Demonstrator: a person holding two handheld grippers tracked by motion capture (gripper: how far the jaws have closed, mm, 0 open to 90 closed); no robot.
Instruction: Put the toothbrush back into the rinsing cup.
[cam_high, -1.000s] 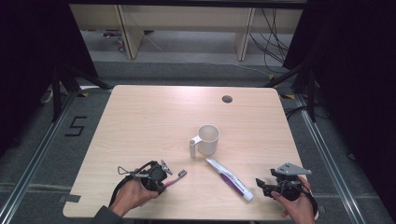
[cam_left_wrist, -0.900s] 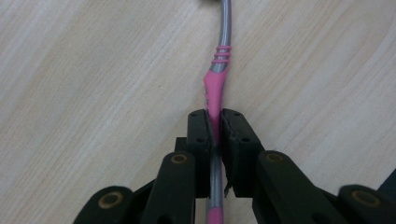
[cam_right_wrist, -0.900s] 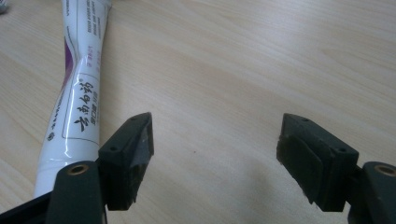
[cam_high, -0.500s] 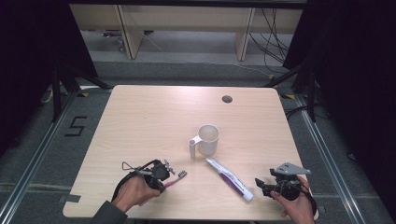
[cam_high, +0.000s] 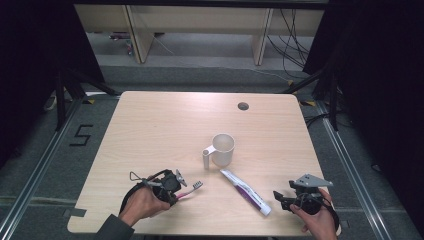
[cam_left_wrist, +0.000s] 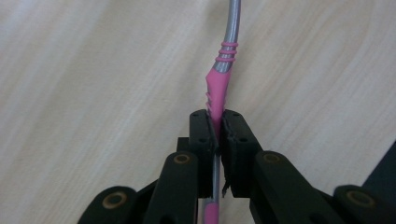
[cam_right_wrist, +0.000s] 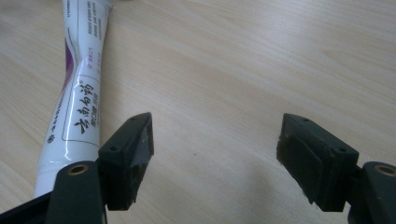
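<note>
A pink and grey toothbrush (cam_high: 192, 188) lies on the wooden table (cam_high: 165, 130) near the front left, its head pointing right. My left gripper (cam_high: 172, 187) is shut on its handle. In the left gripper view the two jaws (cam_left_wrist: 215, 116) press together on the pink grip of the toothbrush (cam_left_wrist: 218, 81). A white mug (cam_high: 222, 149) stands upright at the table's middle. A white and purple toothpaste tube (cam_high: 246, 191) lies in front of it. My right gripper (cam_high: 281, 199) rests open just right of the tube's cap end, and its jaws (cam_right_wrist: 215, 149) hold nothing, with the toothpaste tube (cam_right_wrist: 79, 88) beside the left jaw.
A round cable hole (cam_high: 243, 106) sits near the table's far edge. The front edge runs just under both hands. Beyond the table are dark stands, cables on the floor and a floor mark reading 5 (cam_high: 81, 135) to the left.
</note>
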